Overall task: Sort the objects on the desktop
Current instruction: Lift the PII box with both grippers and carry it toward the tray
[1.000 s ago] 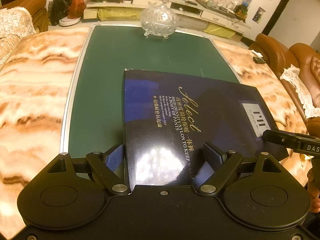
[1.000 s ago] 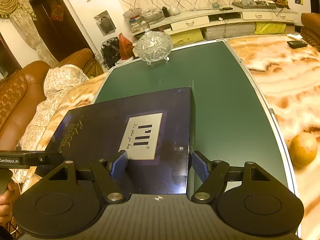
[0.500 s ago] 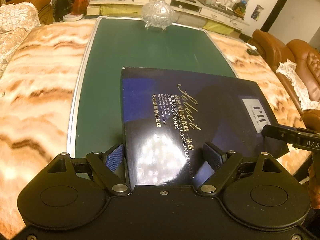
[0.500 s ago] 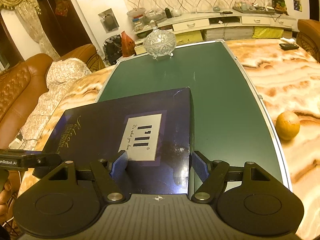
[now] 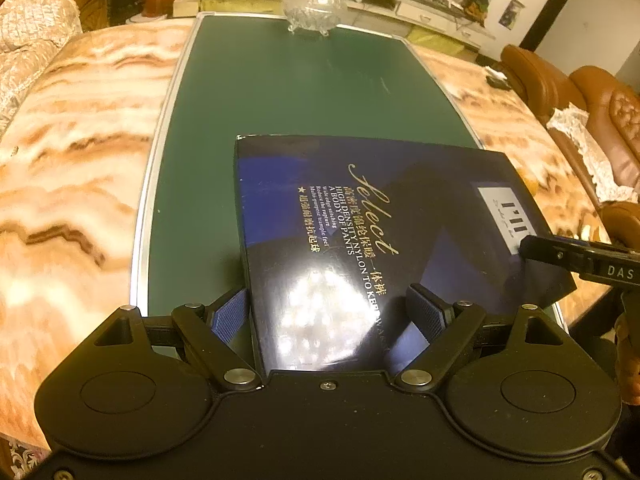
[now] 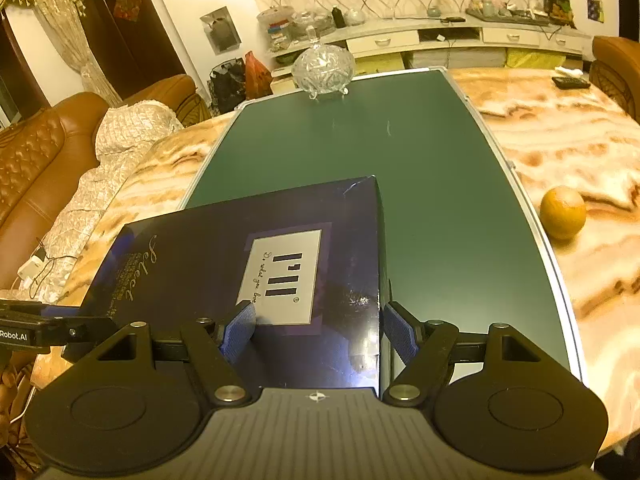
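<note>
A flat dark blue box (image 5: 360, 216) with gold lettering is held between both grippers above the near end of the green table (image 5: 288, 92). My left gripper (image 5: 330, 312) is shut on its left end. My right gripper (image 6: 318, 328) is shut on its right end, near the white label (image 6: 282, 280). The box also shows in the right wrist view (image 6: 224, 248). Each gripper's side shows at the edge of the other view.
A lidded crystal bowl (image 5: 314, 2) stands at the table's far end, also in the right wrist view (image 6: 323, 66). An orange (image 6: 562, 212) lies on the marble surround at the right. A remote (image 6: 570, 82) lies far right. Leather sofas flank both sides.
Both grippers with the box have risen and pulled back; the table and the bowl look farther away and the orange has come fully into the right view.
</note>
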Demonstrator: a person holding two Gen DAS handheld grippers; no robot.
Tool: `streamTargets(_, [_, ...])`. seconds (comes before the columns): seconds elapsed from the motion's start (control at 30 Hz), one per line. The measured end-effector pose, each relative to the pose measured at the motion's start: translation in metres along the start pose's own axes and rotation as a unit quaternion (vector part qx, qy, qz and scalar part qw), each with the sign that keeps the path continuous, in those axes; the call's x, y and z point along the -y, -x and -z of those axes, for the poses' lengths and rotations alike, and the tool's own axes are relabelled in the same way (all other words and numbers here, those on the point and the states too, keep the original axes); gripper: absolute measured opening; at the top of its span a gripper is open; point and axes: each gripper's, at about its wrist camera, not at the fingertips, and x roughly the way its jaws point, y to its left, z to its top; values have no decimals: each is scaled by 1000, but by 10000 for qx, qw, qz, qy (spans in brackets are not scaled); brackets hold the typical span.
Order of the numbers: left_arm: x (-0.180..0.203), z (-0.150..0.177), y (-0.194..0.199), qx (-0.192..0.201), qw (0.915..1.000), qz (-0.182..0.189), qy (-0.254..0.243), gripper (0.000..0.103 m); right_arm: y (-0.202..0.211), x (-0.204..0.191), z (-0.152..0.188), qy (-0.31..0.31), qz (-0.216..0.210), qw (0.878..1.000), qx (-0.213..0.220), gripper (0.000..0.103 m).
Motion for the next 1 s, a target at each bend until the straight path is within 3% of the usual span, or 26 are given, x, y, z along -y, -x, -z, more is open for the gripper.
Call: streamTargets(1.0, [0,30,-13,-203,9997,-108,-54,85,-9,13,37,-189,-59,9996,-222,75])
